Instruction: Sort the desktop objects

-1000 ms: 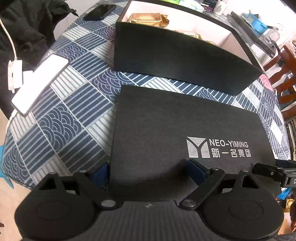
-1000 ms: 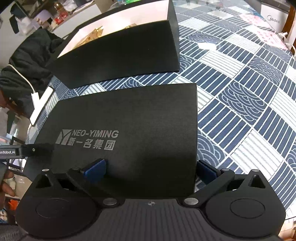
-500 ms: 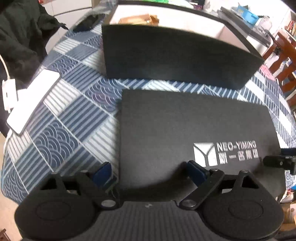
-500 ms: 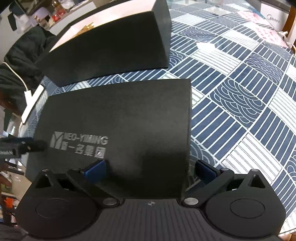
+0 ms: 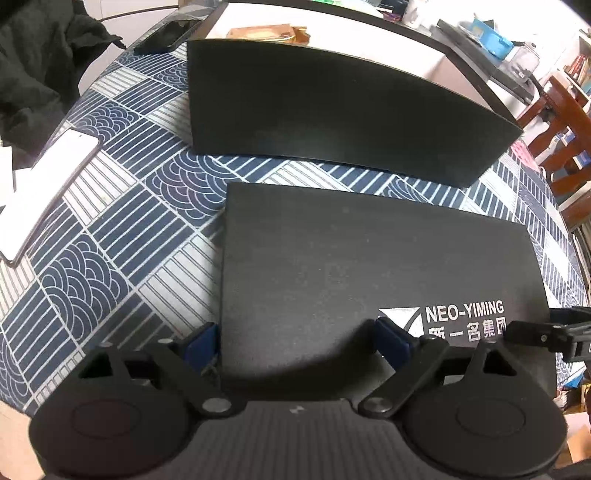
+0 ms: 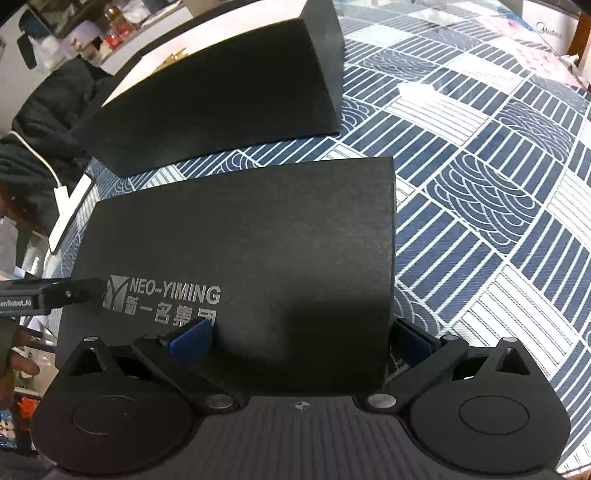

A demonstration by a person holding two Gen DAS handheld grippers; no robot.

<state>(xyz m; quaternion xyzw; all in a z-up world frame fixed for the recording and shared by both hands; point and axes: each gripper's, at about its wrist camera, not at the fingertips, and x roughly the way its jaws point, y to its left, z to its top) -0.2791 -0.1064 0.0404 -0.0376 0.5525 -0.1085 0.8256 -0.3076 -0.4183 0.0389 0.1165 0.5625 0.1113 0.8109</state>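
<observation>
Both grippers clamped the black lid [image 5: 369, 266] at its near corners: left gripper [image 5: 295, 341] on the left, right gripper [image 6: 301, 338] on the right. Lid sat before the open box [image 5: 332, 107] on the patterned table [image 5: 110, 229].

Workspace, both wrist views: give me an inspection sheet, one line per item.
Surface: table under a blue-and-white patterned cloth, wave and stripe squares.
Job's things: flat black lid printed NEO-YIMING lies in front of the open black box with a pale interior; gold-wrapped packets inside the box.
Clutter: white phone near the table's left edge; dark phone left of the box.
Grippers: left claw straddles the lid's left corner, right claw its right corner; whether either clamps it cannot be told.
Cables: white cable with charger beside the white phone.
Surroundings: dark garment, wooden chair, cluttered shelves.
</observation>
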